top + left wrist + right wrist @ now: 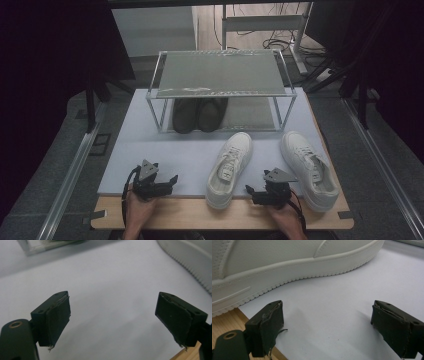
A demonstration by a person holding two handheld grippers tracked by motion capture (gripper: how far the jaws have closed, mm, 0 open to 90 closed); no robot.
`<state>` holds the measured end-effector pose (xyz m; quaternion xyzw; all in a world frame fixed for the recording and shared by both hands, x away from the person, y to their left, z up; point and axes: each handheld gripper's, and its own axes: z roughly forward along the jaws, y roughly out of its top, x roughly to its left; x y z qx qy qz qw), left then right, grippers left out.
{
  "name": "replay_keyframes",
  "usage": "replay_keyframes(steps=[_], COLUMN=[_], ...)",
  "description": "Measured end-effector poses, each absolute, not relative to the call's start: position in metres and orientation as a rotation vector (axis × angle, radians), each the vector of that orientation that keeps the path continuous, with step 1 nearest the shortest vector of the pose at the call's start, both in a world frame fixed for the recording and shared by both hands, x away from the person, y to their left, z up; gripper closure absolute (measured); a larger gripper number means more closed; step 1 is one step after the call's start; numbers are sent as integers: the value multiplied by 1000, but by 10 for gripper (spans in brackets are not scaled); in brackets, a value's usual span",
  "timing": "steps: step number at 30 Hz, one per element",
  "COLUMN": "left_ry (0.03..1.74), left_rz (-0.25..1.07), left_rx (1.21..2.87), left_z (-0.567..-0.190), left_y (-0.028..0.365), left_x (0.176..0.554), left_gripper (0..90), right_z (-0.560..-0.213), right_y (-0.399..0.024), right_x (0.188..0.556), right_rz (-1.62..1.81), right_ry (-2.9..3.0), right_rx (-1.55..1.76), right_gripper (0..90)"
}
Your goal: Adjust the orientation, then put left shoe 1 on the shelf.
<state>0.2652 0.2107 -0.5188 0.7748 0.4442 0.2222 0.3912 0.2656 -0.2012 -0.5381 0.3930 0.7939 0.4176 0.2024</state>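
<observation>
- Two white sneakers are set on the desk (150, 150): the left sneaker (229, 167) between the grippers, the right sneaker (308, 167) just beside the right gripper (256, 194).
- A pair of dark shoes (199, 114) is kept under the metal rack (220, 75).
- No writing can be read.
- The fingers (53, 317) of the left gripper (170, 182) are spread wide, empty; the right gripper's likewise.

The surface (150, 207) is a wooden top, bare along its near edge. A pale grey mat (165, 150) covers the rest. On the mat's far half stands a metal-framed rack (220, 75) with a flat shelf on top. A pair of dark shoes (199, 114) stands side by side under the shelf. In front of the rack, two white sneakers lie apart, toes away from the person: the left sneaker (229, 167) angled, with its heel over the wood; the right sneaker (307, 167) near the mat's right edge.
</observation>
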Motion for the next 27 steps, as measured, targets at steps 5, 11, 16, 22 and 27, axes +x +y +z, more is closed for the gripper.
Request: replay_keyframes(steps=[5, 11, 16, 22, 27], left_ry=[1141, 1140, 1161, 1163, 1163], left_rz=[599, 617, 553, 550, 552], left_rx=[1987, 1999, 1963, 1966, 1966], left_z=[-529, -535, -540, -540, -540], left_y=[211, 211, 217, 217, 217], left_x=[261, 261, 264, 264, 264], left_gripper=[127, 127, 125, 121, 121], right_z=[-538, -538, -538, -533, -528], right_y=[-201, -201, -201, -205, -204], right_x=[266, 266, 266, 268, 267], right_rz=[1166, 1166, 1166, 1159, 1176], right_ry=[2217, 2217, 2218, 2242, 2279], right_rx=[1097, 1096, 1094, 1132, 1161], right_gripper=[110, 111, 116, 149, 115])
